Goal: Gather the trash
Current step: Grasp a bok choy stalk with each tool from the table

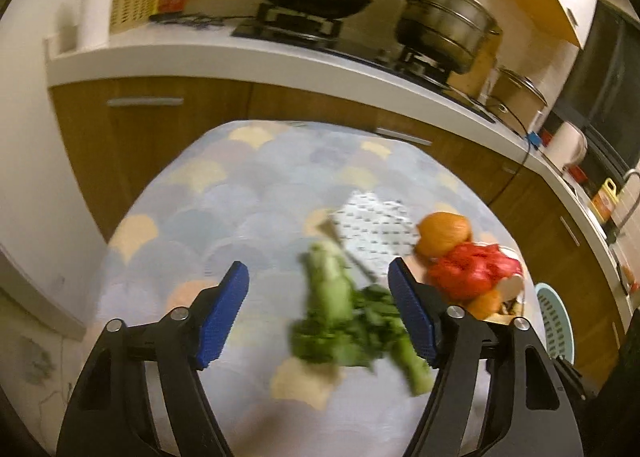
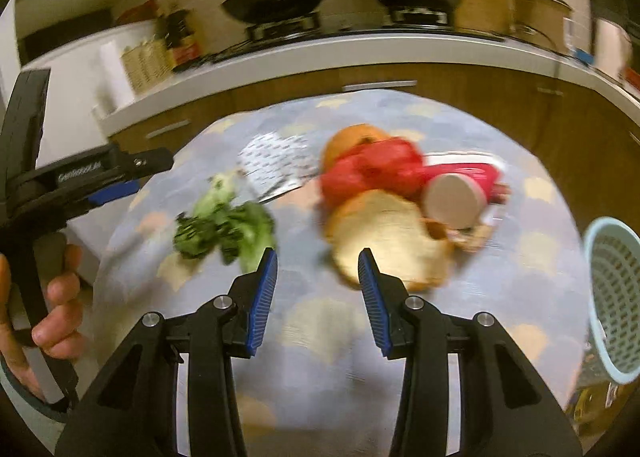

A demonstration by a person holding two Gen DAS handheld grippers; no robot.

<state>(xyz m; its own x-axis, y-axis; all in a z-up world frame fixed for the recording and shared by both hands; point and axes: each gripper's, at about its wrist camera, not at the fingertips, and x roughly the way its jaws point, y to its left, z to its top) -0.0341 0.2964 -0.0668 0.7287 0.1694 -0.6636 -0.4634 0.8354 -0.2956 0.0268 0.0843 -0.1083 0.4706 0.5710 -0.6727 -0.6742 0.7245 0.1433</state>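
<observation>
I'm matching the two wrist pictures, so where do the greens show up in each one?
Left wrist: the greens lie low and right of centre, between the left tool's fingers.
Right wrist: the greens sit left of centre, just beyond the right tool's left finger.
Shared landmark: the dotted paper just behind them on the table.

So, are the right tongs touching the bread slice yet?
Cannot tell. In the blurred right wrist view, the right tongs stand open, one tip overlapping the bread slice; no gap or contact shows.
</observation>
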